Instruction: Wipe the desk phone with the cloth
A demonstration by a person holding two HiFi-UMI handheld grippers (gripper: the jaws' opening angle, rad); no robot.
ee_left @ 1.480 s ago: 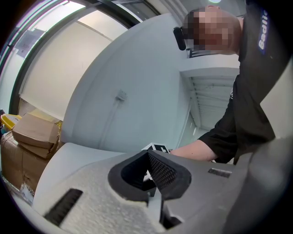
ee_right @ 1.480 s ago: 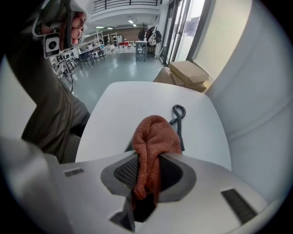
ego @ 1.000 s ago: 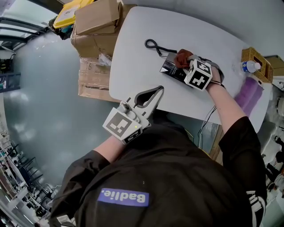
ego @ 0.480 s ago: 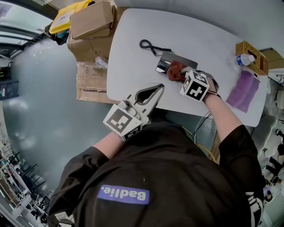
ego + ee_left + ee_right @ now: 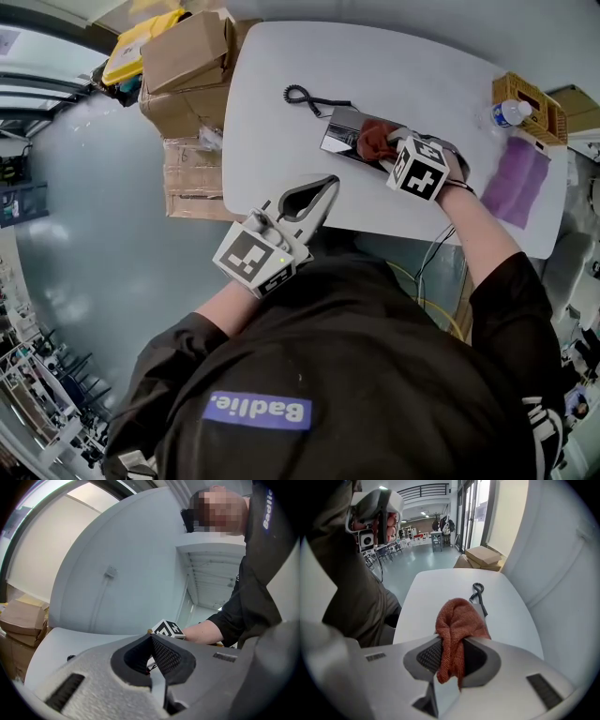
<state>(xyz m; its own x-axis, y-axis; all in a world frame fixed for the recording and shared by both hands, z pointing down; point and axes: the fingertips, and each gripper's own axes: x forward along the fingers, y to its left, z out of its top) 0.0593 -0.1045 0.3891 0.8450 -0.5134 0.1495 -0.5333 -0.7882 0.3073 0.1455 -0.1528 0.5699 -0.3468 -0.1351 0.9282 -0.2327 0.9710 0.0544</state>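
While my right tool [image 5: 386, 155] pinched the red cloth [image 5: 373, 139] against the phone [image 5: 339, 141] at the far middle of the bench [image 5: 272, 112], my left tool [image 5: 322, 190] hovered by the near edge, jaws together and empty.

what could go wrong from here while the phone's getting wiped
1. The desk phone lies unbraced: the left gripper is shut and empty near the table edge, so a push from the cloth may slide it.
2. The right gripper pinches only a fold of the cloth, which could pull free.
3. The coiled cord trails loose beside the phone and might snag.
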